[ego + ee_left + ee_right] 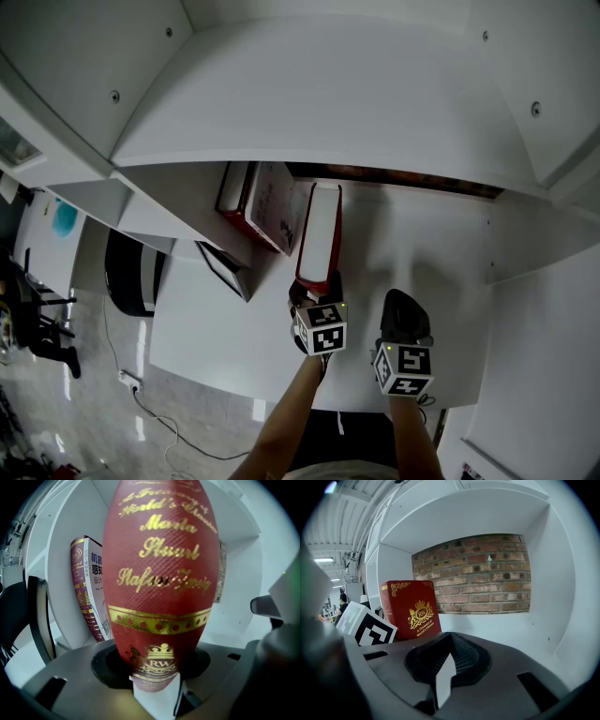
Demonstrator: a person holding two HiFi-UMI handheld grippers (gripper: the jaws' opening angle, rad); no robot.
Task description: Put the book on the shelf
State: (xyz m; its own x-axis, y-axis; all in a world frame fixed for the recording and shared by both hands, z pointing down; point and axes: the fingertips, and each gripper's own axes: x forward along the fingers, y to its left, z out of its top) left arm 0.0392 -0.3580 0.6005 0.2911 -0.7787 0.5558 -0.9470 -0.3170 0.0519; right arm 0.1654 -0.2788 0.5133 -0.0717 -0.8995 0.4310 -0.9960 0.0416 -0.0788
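Note:
The red book with gold lettering stands upright on the white shelf board, just right of other books. My left gripper is shut on the lower end of its spine. In the left gripper view that spine fills the middle, with the jaws pressed on its two sides at the left gripper. My right gripper hovers to the right of the book, shut, holding nothing. In the right gripper view the book's cover shows left of the right gripper, well apart from it.
Leaning books stand left of the red book, seen also as a purple-spined book. A black-framed board leans further left. A brick back wall closes the compartment, and a white side panel bounds its right.

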